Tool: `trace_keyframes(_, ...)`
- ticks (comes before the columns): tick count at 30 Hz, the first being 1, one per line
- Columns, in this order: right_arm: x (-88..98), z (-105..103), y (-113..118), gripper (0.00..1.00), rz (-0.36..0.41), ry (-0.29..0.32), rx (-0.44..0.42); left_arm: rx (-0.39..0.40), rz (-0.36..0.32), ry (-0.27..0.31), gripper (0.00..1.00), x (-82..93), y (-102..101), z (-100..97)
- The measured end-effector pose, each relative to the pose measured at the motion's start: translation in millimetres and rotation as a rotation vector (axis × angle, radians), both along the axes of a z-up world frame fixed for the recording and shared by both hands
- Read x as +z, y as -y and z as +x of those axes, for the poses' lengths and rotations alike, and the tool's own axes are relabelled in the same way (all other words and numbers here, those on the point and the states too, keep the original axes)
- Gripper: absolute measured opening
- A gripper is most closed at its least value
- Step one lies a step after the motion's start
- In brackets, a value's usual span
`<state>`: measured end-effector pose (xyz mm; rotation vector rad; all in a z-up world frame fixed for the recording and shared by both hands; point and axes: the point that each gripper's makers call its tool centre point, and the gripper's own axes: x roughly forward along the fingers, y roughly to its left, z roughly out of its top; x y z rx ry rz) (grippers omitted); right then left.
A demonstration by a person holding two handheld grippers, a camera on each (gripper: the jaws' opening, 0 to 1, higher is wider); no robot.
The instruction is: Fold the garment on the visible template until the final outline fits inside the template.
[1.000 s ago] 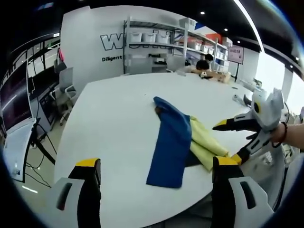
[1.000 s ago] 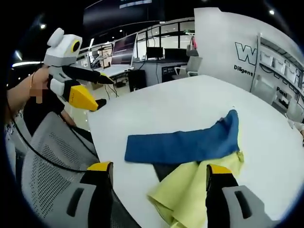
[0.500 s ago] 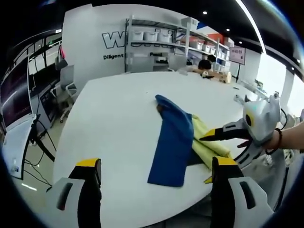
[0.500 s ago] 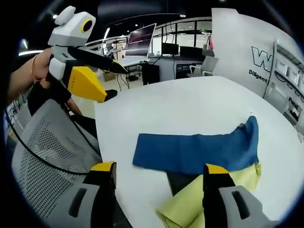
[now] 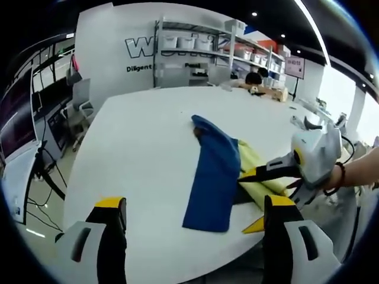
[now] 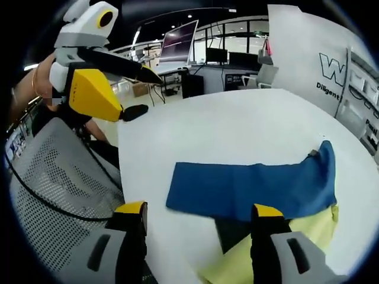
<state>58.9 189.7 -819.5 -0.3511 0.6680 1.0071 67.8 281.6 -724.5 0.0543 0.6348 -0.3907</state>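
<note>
A blue garment (image 5: 213,171) lies folded into a long narrow strip on the white table (image 5: 142,136); it also shows as the blue garment (image 6: 249,189). Yellow cloth (image 5: 256,171) pokes out from under its long edge, with a dark patch (image 5: 240,198) between them. In the right gripper view the dark patch (image 6: 232,228) and yellow cloth (image 6: 317,234) sit at the near side. My left gripper (image 5: 194,204) is open above the table's near edge. My right gripper (image 5: 246,201) is open, its jaws on either side of the table edge by the yellow cloth. The right gripper (image 6: 199,210) holds nothing.
A mesh office chair (image 6: 53,177) stands by the table edge at the left of the right gripper view. The left gripper (image 6: 147,93), in a hand, hovers there beyond the table's end. Shelving (image 5: 201,50) and a seated person (image 5: 254,80) are far behind.
The right gripper has come in from the side toward the yellow cloth and the table edge. Its camera is nearer the blue garment. The cloths lie as before.
</note>
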Motion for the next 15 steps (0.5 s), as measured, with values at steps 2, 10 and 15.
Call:
trace_keyframes(2,-4.0,0.4,-2.6,0.65,-0.011,0.001,0.012,0.002,0.003,-0.005,0.94,-1.8,-1.4,0.4)
trace_keyframes(10,-14.1,-3.9,-15.2,0.51,-0.029,0.028,0.086,0.019,-0.001,-0.01,0.93,-5.3,-6.4,2.2)
trace_keyframes(15,-20.0,-5.5,-20.2,0.45,-0.044,0.04,0.115,0.032,-0.004,-0.011,0.93,-5.9,-9.6,3.3)
